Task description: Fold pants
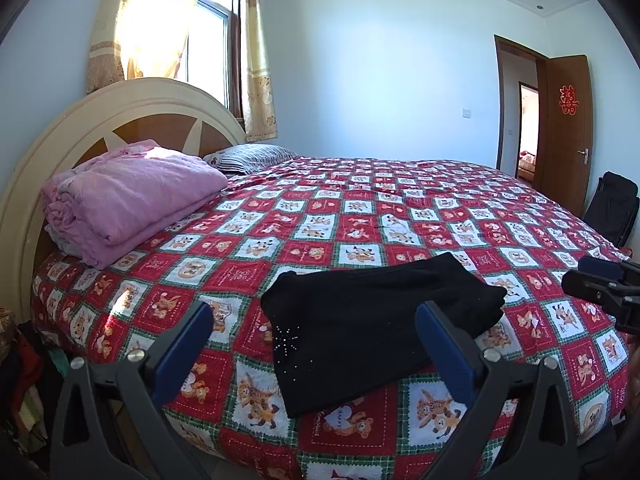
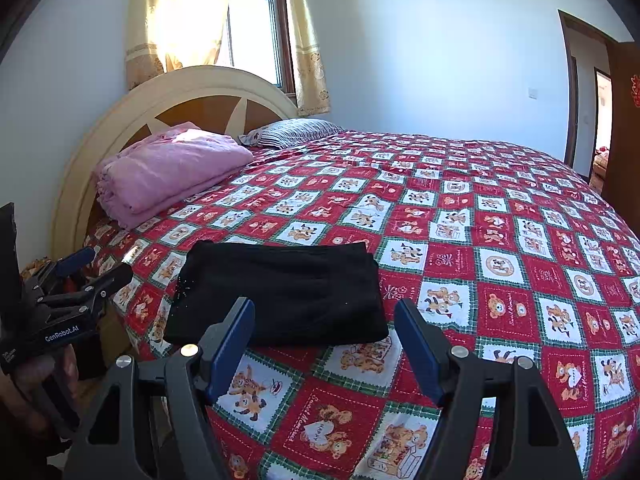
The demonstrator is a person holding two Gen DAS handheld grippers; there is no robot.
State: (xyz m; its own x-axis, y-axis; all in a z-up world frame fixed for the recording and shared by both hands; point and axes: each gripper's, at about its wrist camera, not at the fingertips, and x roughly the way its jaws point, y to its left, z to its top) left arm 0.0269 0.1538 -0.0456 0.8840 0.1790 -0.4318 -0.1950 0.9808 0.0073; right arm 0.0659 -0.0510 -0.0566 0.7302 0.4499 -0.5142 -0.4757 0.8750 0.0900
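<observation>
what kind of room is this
Almost certainly a home bedroom: a large bed under a red patchwork teddy-bear quilt, a rounded cream-and-wood headboard, and a striped pillow beside a folded pink blanket.

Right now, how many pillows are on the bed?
1: a striped pillow at the headboard, beside the folded pink blanket. Others may be hidden behind that blanket.
</observation>
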